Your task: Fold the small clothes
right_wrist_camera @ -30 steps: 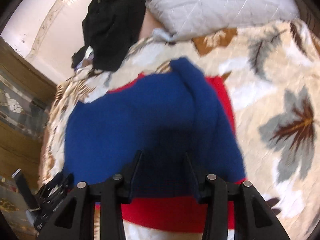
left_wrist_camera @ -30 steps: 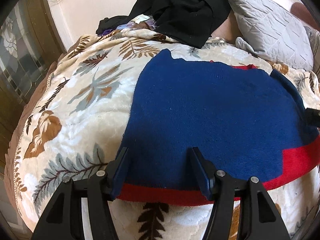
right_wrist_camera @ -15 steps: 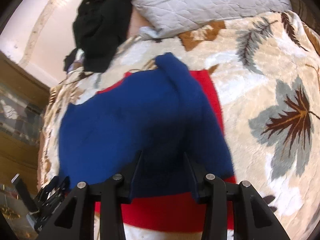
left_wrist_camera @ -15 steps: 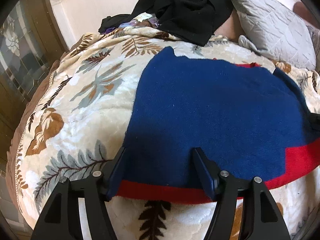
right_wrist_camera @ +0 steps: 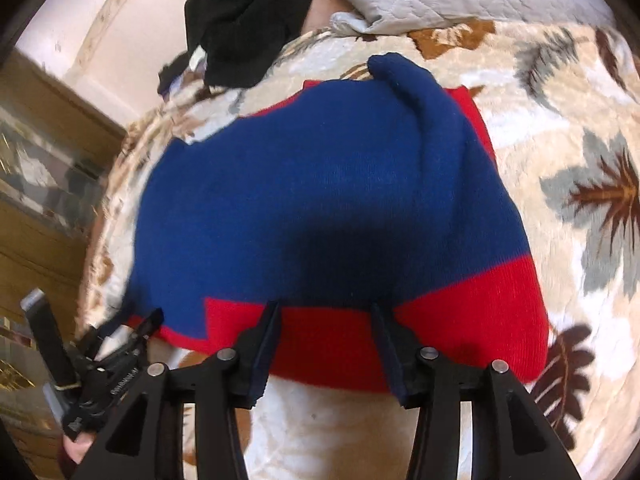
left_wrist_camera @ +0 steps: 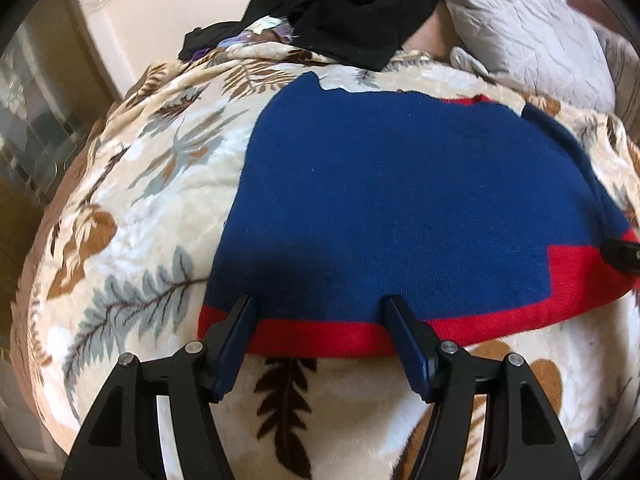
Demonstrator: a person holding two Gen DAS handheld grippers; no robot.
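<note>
A blue sweater [left_wrist_camera: 400, 200] with a red hem lies flat on a leaf-patterned blanket [left_wrist_camera: 132, 220]. My left gripper [left_wrist_camera: 319, 306] is open over the near-left part of the hem, red band between its fingers, pads not pressing. In the right wrist view the sweater [right_wrist_camera: 320, 180] has one sleeve [right_wrist_camera: 432, 120] folded over its body. My right gripper [right_wrist_camera: 325, 309] hovers at the near-right hem with its jaws opening; the red band lies between them, ungripped. The left gripper [right_wrist_camera: 116, 352] shows at the lower left, and the right gripper's tip [left_wrist_camera: 622, 254] at the far right edge.
A heap of black clothes [left_wrist_camera: 352, 8] and a grey quilted pillow [left_wrist_camera: 520, 28] lie at the head of the bed. Wooden furniture with glass [right_wrist_camera: 40, 152] stands beyond the bed's left side. Bare blanket [right_wrist_camera: 580, 160] spreads right of the sweater.
The right gripper has drawn back from the blue body to the red hem, and its jaws have widened. The left gripper has barely shifted; the sweater lies as before.
</note>
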